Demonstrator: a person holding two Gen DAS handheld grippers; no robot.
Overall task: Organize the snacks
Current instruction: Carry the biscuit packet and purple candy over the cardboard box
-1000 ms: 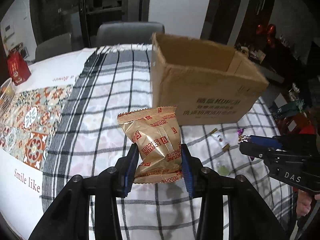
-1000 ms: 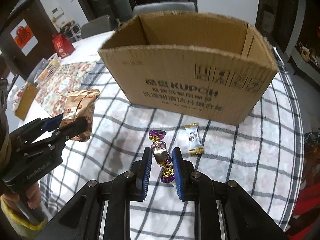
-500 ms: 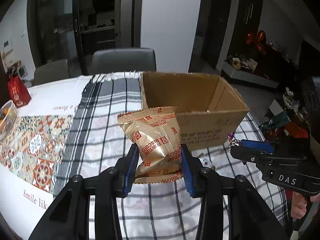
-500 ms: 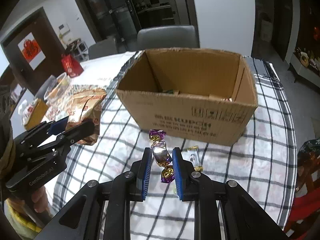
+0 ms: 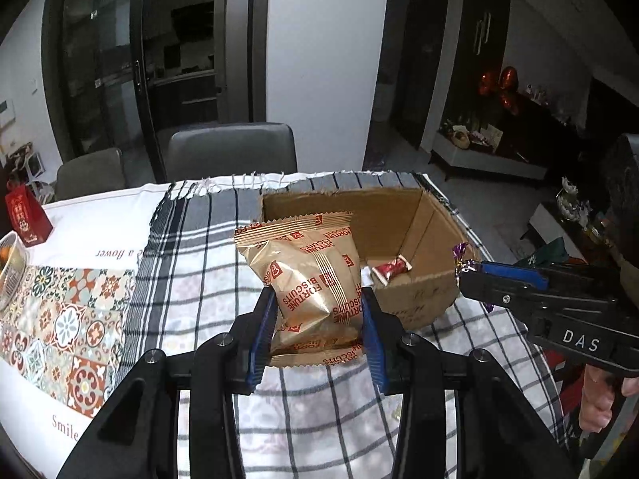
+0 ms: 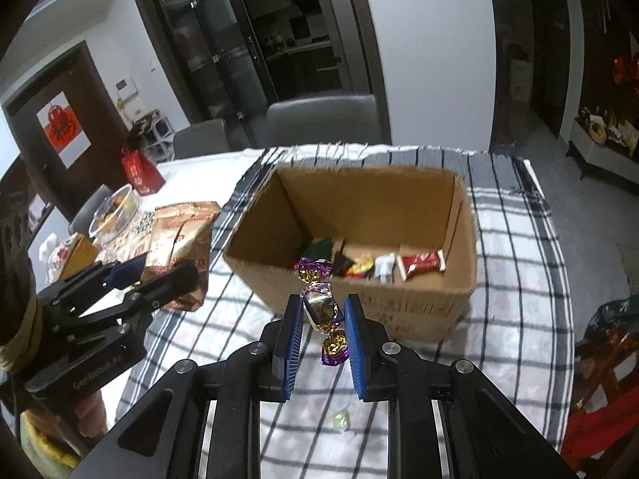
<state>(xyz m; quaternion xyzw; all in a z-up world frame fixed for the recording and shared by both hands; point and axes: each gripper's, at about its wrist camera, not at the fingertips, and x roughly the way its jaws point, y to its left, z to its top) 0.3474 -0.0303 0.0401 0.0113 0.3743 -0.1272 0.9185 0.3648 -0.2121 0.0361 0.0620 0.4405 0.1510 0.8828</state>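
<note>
An open cardboard box (image 5: 423,219) (image 6: 399,199) stands on the checked tablecloth and holds several wrapped snacks, among them a red packet (image 6: 421,263) (image 5: 391,268). My left gripper (image 5: 317,315) is shut on a gold biscuit packet (image 5: 309,275), held above the cloth just in front of the box's left part; it also shows in the right wrist view (image 6: 179,235). My right gripper (image 6: 321,319) is shut on a purple and gold wrapped candy (image 6: 319,303), held above the box's near wall. The right gripper also shows in the left wrist view (image 5: 469,271).
A small pale candy (image 6: 339,419) lies on the cloth below my right gripper. A red gift bag (image 5: 26,215) and a glass bowl (image 6: 114,209) stand to the left on the patterned mat. Grey chairs (image 5: 229,151) stand behind the table.
Both grippers have risen and moved toward the box with their snacks, so the box's inside now shows. The small white candy on the cloth has dropped out of view.
</note>
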